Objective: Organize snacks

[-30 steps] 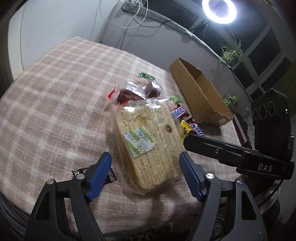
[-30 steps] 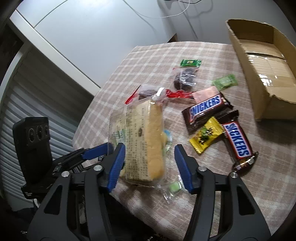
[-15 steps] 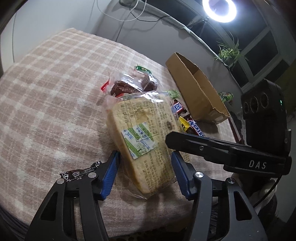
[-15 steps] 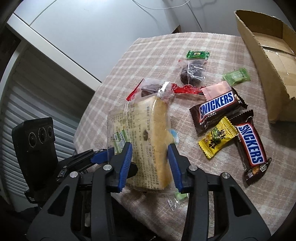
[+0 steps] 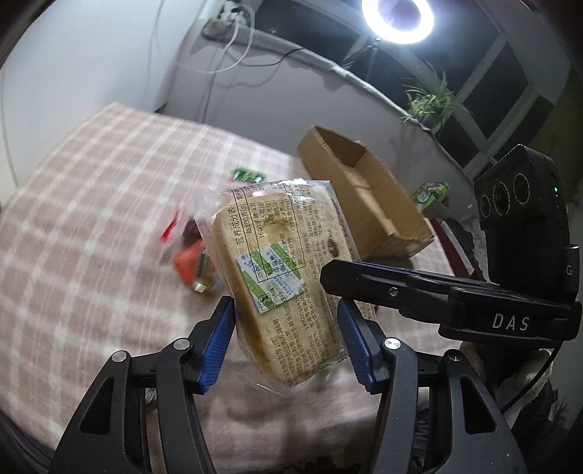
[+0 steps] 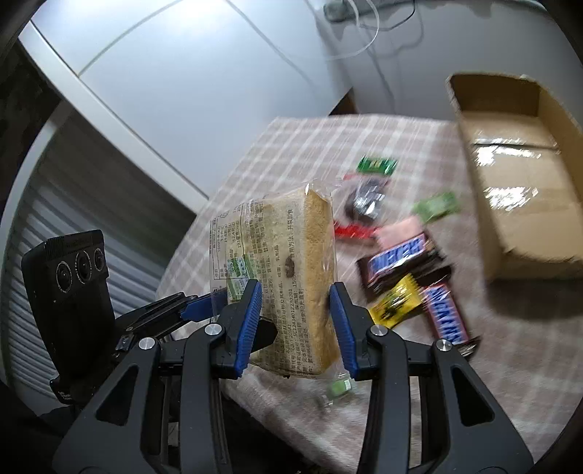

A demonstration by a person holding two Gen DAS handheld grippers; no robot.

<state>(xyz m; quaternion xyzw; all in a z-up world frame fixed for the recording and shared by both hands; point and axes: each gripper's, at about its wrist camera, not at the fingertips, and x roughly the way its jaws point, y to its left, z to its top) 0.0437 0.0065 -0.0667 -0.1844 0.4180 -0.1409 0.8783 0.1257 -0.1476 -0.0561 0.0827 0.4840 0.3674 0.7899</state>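
Observation:
A bagged loaf of sliced bread (image 5: 280,277) with printed labels is held off the checked tablecloth by both grippers. My left gripper (image 5: 286,328) is shut on its flat faces. My right gripper (image 6: 295,313) is shut on the loaf (image 6: 288,269) across its narrow sides, and its black finger crosses the left wrist view. An open cardboard box (image 5: 364,197) stands behind the loaf; in the right wrist view the box (image 6: 521,189) is at the right. Two Snickers bars (image 6: 400,259), a yellow packet (image 6: 395,302) and small green packets (image 6: 435,206) lie on the cloth.
A red-trimmed clear packet with dark sweets (image 6: 360,208) lies beyond the loaf. A small green sweet (image 6: 339,386) lies near the table's front edge. A ring light (image 5: 397,16) and a potted plant (image 5: 428,102) stand behind the table.
Both grippers closed on the loaf and raised it off the cloth. The small snacks beneath and behind it came into view.

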